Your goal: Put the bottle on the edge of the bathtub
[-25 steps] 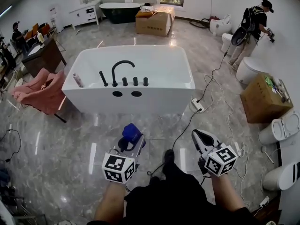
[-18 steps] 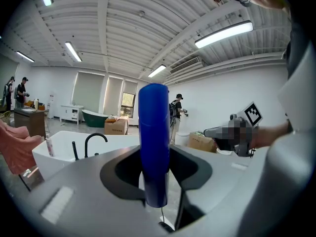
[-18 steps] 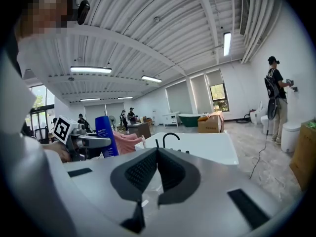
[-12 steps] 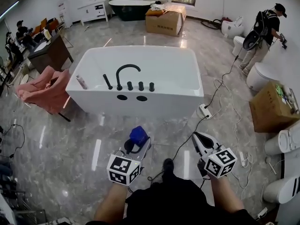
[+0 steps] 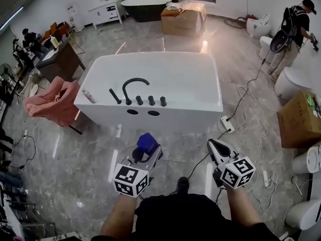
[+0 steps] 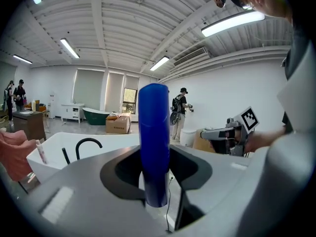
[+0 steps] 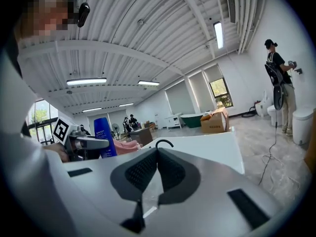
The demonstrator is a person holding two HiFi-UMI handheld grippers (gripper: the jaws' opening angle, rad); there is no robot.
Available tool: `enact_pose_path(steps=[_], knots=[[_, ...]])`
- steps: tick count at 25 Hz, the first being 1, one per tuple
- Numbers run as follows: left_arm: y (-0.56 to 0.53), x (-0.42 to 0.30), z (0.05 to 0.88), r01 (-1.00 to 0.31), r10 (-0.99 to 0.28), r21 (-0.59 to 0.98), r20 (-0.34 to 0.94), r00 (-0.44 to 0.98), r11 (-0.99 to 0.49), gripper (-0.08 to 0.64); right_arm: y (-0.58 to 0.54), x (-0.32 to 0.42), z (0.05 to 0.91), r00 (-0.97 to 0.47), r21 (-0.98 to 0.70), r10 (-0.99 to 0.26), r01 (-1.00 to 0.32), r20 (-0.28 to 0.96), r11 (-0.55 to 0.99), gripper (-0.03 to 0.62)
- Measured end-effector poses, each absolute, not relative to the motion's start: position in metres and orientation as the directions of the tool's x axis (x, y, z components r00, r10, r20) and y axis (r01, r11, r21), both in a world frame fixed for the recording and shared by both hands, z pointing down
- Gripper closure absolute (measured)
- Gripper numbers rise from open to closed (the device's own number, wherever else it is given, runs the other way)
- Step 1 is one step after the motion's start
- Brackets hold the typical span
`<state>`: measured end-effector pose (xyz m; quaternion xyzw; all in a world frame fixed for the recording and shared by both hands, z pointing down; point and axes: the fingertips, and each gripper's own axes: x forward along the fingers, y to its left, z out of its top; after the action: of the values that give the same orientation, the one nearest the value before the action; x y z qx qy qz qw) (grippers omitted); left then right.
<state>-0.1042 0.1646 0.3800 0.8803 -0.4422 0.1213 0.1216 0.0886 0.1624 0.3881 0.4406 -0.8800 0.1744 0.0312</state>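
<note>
My left gripper [image 5: 145, 152] is shut on an upright blue bottle [image 5: 147, 142], held low in front of me over the floor. In the left gripper view the bottle [image 6: 153, 147] stands between the two jaws, which press its sides. My right gripper [image 5: 216, 148] is level with it to the right, jaws shut on nothing [image 7: 157, 158]. The white bathtub [image 5: 193, 108] stands ahead, apart from both grippers, with a black faucet [image 5: 131, 84] and knobs on its near rim. A small tube [image 5: 88, 95] lies on the rim's left end.
A pink cloth over a chair [image 5: 50, 102] sits left of the tub. Cables and a power strip [image 5: 226, 124] trail on the floor at the right. A cardboard box [image 5: 300, 119] and toilets line the right side, where a person [image 5: 293, 29] works.
The bathtub has slid lower and nearer in the head view as I step toward it. Both grippers keep their pose, with the bottle still held in the left.
</note>
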Motion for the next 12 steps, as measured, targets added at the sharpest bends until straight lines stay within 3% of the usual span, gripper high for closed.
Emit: enact_pose_path(steps=[12], knots=[[0.123, -0.098, 0.377, -0.828, -0.770, 0.122, 0.315, 0.555, -0.547, 0.399, 0.132, 0.097, 0.405, -0.644, -0.335, -0.733, -0.755, 0.217, 0.564, 0.581]])
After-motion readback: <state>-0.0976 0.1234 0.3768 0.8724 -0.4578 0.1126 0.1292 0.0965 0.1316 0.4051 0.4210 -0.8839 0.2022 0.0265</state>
